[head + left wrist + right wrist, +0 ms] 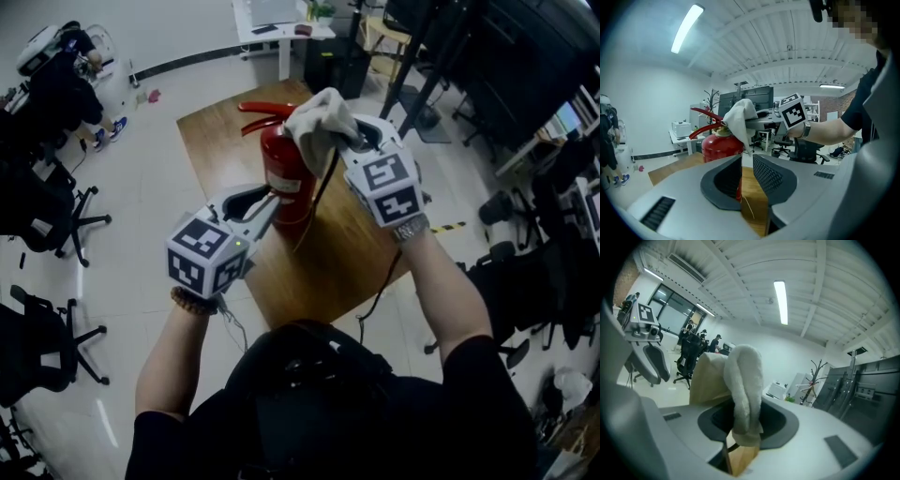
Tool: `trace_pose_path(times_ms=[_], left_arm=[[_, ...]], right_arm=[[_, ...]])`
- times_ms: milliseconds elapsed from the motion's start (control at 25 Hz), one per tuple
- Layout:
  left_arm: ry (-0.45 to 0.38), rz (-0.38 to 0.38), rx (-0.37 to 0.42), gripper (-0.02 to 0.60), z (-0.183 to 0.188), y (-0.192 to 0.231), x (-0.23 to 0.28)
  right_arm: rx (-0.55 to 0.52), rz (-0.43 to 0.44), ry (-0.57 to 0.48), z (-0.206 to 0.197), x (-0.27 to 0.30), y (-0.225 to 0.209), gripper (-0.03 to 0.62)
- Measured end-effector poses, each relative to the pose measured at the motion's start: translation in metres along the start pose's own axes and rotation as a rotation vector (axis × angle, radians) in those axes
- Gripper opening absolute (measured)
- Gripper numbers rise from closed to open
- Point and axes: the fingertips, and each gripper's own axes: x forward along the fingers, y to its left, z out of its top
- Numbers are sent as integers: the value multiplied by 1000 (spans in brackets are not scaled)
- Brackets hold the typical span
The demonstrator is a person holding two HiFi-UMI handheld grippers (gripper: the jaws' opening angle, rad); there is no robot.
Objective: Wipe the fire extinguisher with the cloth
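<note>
I see fire extinguisher (286, 176) upright on table (214, 131); cloth (319, 117) at its top, left gripper (270, 203) on its left, right gripper (354, 141) on its right.

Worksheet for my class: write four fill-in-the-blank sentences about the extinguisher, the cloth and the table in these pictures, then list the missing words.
1. The extinguisher stands upright on a wooden ____.
2. The right gripper has its jaws shut on a white ____.
3. The extinguisher's body is coloured ____.
4. The cloth is at the extinguisher's ____ end.
Missing words: table; cloth; red; top.
</note>
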Motion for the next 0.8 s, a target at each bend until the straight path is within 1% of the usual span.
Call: trace_pose_path(times_ms=[240, 360, 520, 800], left_arm=[[23, 61, -28, 49, -6, 3, 15], [39, 86, -40, 49, -9, 4, 23], [63, 97, -49, 49, -13, 2, 35], [110, 119, -68, 49, -21, 4, 52]], right_arm=[[-12, 64, -7, -17, 9, 3, 133], [8, 86, -7, -28, 8, 2, 132], [75, 114, 22, -58, 12, -3, 132], [138, 173, 111, -118, 28, 6, 130]])
